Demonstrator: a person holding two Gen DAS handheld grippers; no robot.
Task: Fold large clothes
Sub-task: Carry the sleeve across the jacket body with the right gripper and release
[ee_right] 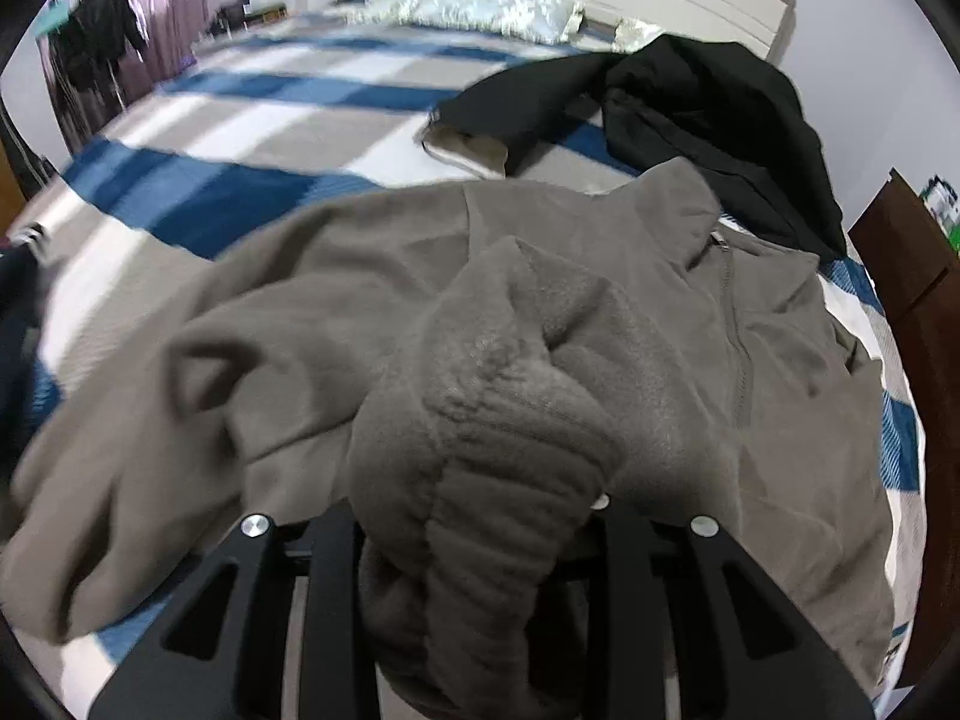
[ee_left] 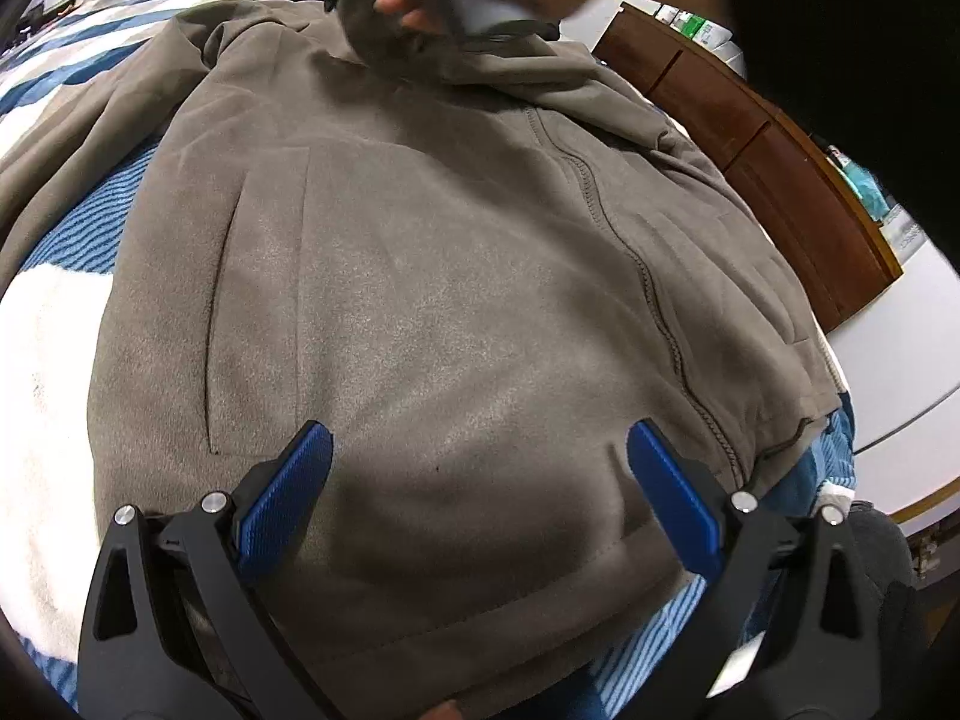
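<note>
A grey-brown fleece zip jacket [ee_left: 456,276] lies front up on the striped bed. My left gripper [ee_left: 480,450] hovers open just above its lower part near the hem, blue pads [ee_left: 288,504] wide apart with nothing between them. At the top of that view a person's hand [ee_left: 393,0] holds the other gripper, blurred, over the collar. In the right wrist view my right gripper [ee_right: 480,510] is shut on the jacket's ribbed sleeve cuff [ee_right: 498,456], which bunches over the fingertips and hides them. The jacket [ee_right: 780,372] spreads beyond, with its zip and collar at right.
A black garment [ee_right: 708,114] lies on the blue, white and grey striped bedspread [ee_right: 252,120] behind the collar. A brown wooden cabinet [ee_left: 768,144] stands along the bed's right side. White pillows [ee_right: 480,6] rest at the headboard. Dark clothes [ee_right: 96,24] hang at the far left.
</note>
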